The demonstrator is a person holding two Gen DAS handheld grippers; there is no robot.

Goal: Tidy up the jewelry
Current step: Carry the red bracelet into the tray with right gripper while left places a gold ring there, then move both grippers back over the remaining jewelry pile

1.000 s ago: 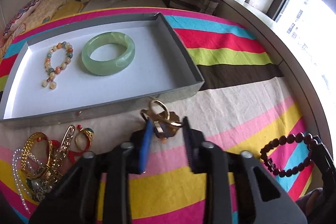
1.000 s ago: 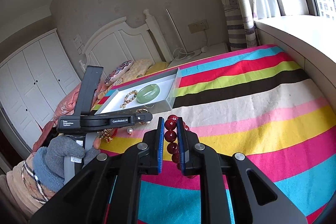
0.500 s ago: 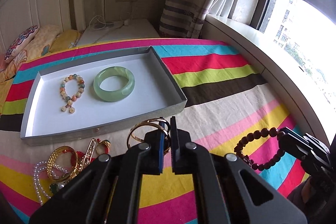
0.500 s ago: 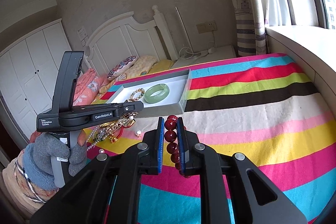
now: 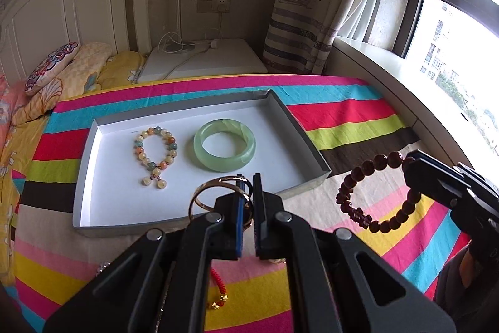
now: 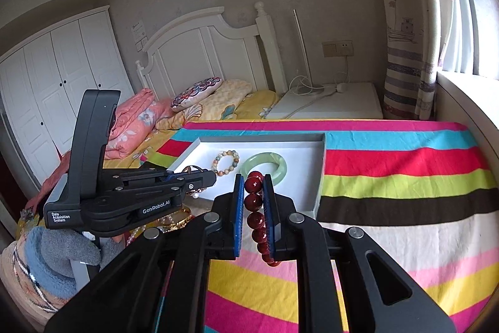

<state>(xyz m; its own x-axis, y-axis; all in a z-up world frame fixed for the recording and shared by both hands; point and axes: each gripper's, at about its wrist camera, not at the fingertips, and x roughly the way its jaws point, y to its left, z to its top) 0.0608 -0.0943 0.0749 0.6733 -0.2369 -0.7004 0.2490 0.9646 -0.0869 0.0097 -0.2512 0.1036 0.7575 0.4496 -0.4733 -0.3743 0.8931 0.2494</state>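
The left gripper (image 5: 248, 186) is clamped on thin gold bangles (image 5: 215, 195), held above the near edge of the shallow grey cardboard tray (image 5: 299, 127). To its right, the right gripper (image 6: 253, 186) pinches a dark red beaded bracelet (image 6: 255, 208) above the striped bedspread (image 6: 405, 177). Inside the tray lie a pale green jade bangle (image 5: 224, 144) and, left of it, a multicoloured stone bead bracelet (image 5: 155, 153), apart from each other.

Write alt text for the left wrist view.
The left gripper holds thin gold bangles above the near edge of a shallow white tray containing a pale green jade bangle and a multicoloured bead bracelet; the right gripper holds a dark red bead bracelet.
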